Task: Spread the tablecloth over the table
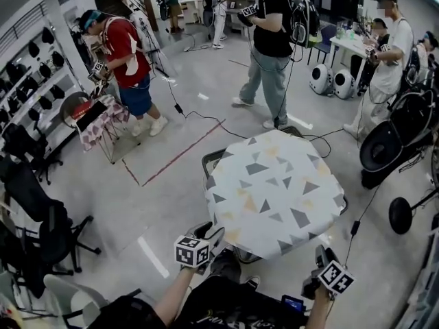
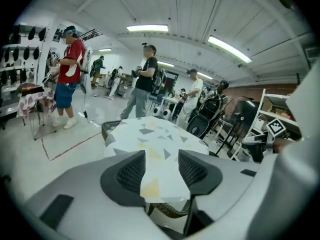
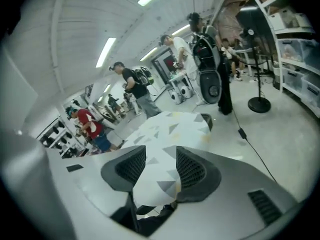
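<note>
Though soft — triangle-printed tablecloth (image 1: 274, 190)

Room: open workshop.
Your floor (image 1: 164, 197) is pale grey with 1 red tape line (image 1: 182, 154); 1 black office chair (image 1: 41, 218) at left; strip lights (image 2: 147, 28) lit overhead.

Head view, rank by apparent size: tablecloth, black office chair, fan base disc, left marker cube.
1. tablecloth
2. black office chair
3. fan base disc and left marker cube look alike; cube is nearer, so unranked.

Grey left gripper (image 2: 161, 164), right gripper (image 3: 159, 160), 2 marker cubes (image 1: 193, 251), black shirt (image 1: 226, 308)
</note>
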